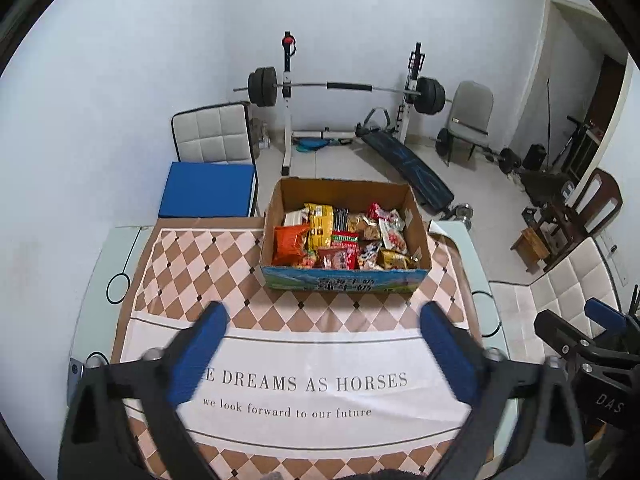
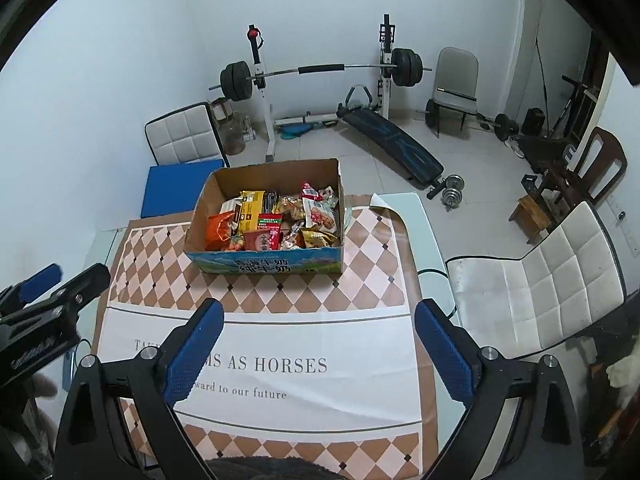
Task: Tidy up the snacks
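The snacks (image 1: 344, 236) all lie inside the cardboard box (image 1: 344, 280), piled up in a heap of bright packets. The box sits on the worktop (image 2: 408, 216), on the checked part of the cloth (image 1: 200, 268), and its top is open so things can go in from above. No packet lies on the cloth outside the box, so the tidying looks nearly done — or fully done.

The left hand-held gripper (image 1: 324, 356) hangs on the near side of the box, above the white strip of cloth with words on it. Its two blue fingers (image 1: 200, 352) stand wide apart and nothing is between them. The right hand-held gripper (image 2: 320, 352) is also on the near side of the box, released and empty too. Both look down at the box from a little way off, well apart from it. The two tools sit side by side, so each can be seen at the edge of the other's view.

Nothing stands between the grippers and the box. Behind the box is a blue pad (image 1: 206, 194) on a white chair (image 1: 212, 132), and further back a barbell rack (image 1: 344, 88) and a sloping bench (image 1: 408, 168) on the floor. To the right of the box is another white chair (image 2: 552, 280) — close to the worktop, but not in the way.
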Demonstrator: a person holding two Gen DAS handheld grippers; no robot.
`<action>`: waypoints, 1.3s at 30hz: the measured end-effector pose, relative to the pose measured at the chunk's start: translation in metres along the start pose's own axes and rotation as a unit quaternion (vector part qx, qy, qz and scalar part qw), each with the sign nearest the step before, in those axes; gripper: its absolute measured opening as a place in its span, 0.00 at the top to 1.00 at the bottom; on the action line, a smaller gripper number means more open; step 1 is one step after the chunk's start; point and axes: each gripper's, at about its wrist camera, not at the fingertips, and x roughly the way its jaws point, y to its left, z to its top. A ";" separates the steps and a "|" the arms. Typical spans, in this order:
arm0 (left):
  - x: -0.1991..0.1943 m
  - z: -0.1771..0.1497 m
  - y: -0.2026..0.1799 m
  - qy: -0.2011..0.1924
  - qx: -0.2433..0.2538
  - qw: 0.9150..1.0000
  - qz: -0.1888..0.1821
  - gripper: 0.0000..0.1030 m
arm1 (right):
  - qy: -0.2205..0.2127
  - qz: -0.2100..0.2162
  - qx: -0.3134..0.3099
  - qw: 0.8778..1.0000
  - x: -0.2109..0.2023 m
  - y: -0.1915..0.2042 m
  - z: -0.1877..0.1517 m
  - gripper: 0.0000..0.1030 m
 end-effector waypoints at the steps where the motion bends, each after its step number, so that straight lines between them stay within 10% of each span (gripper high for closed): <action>1: -0.002 0.000 0.001 -0.005 -0.002 1.000 -0.001 0.02 | -0.003 0.001 0.001 1.000 -0.002 0.000 0.000 0.03; 39: 0.047 0.020 0.004 -0.024 0.004 0.999 0.031 0.02 | -0.050 -0.042 -0.005 0.998 0.053 0.012 0.042 0.01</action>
